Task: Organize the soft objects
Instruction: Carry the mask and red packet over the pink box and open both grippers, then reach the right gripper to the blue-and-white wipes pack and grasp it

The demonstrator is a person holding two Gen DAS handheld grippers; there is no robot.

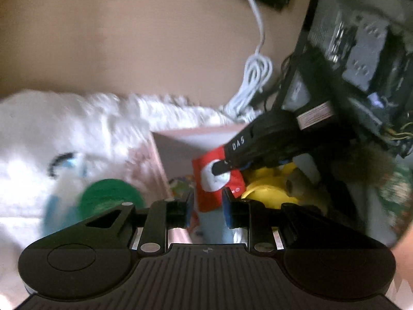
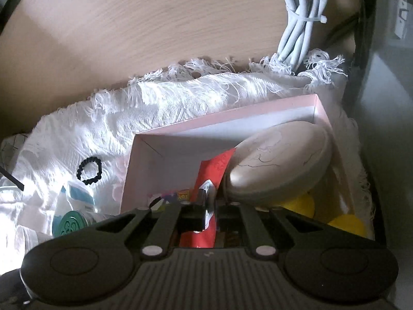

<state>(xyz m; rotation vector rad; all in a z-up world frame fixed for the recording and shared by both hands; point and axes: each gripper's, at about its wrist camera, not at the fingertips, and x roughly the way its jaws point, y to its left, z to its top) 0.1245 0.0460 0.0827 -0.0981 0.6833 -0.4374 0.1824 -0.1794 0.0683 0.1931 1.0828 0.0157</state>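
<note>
Although motion smears much of the left wrist view, the left gripper (image 1: 206, 206) shows clearly at the bottom, its jaws spread a little with a red pouch (image 1: 209, 201) standing between them; whether the pads touch it cannot be told. The right gripper (image 1: 219, 171) reaches in from the right and pinches the white patch on that pouch, over the pink box (image 1: 178, 139). Yellow soft things (image 1: 268, 188) lie in the box behind it, half hidden by the black tool. A white fringed cloth (image 1: 77, 129) is blurred, as are a green round lid (image 1: 108, 196) and a black ring (image 1: 62, 161) on it. A white cable (image 1: 255, 77) runs across the tan wooden table (image 1: 129, 46) to the top edge, and an open computer case (image 1: 356, 51) stands at the right, cut off by the frame.

In the right wrist view, the right gripper (image 2: 209, 209) has its jaws pressed together on the red pouch (image 2: 214, 170), whose lower part is hidden behind the tool. A beige round cushion (image 2: 278, 165) leans tilted in the pink box (image 2: 232, 113), covering part of the yellow soft things (image 2: 346, 224). The black ring (image 2: 89, 171) lies on the white fringed cloth (image 2: 167, 98), left of the box; the green round lid (image 2: 68, 223) sits lower left, partly cut off. The bundled white cable (image 2: 299, 20) rests on the tan wooden table (image 2: 155, 20), its end tucked under the fringe.
</note>
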